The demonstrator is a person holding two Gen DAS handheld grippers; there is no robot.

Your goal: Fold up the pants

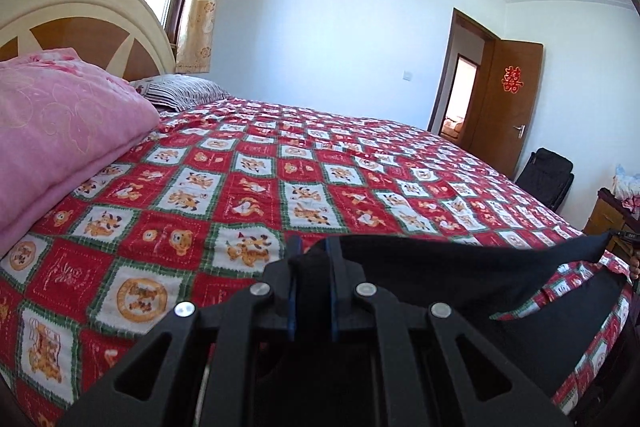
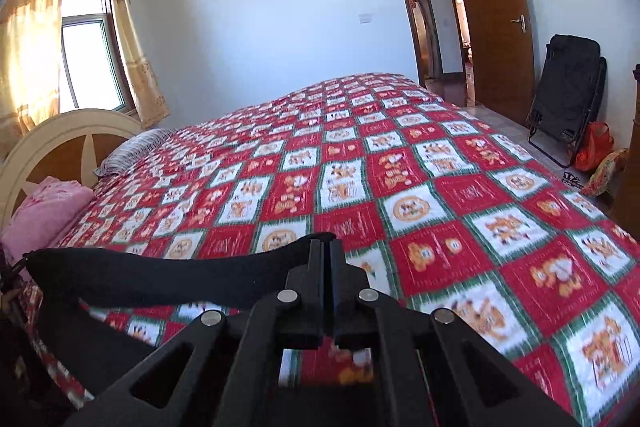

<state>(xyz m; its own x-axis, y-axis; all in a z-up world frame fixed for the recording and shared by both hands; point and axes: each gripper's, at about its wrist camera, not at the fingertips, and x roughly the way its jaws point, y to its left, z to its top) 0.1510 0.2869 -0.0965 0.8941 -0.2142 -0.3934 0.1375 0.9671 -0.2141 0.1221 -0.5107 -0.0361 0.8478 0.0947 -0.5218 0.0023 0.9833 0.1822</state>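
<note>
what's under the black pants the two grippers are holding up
Under the raised black pants lies the red patchwork bedspread, a strip of it showing just below the cloth. The left gripper and right gripper pinch the edge. What lies beneath the rest is hidden.

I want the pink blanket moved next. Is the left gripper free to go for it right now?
Probably not: the left gripper is shut on the black pants. Nothing lies between it and the pink blanket.

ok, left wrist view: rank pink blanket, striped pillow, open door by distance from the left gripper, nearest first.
From the left gripper, shut on the black pants:
1. Pink blanket, folded on the bed, on the left.
2. Striped pillow, farther up, by the headboard.
3. Open door, past the bed's far edge, on the right.
</note>
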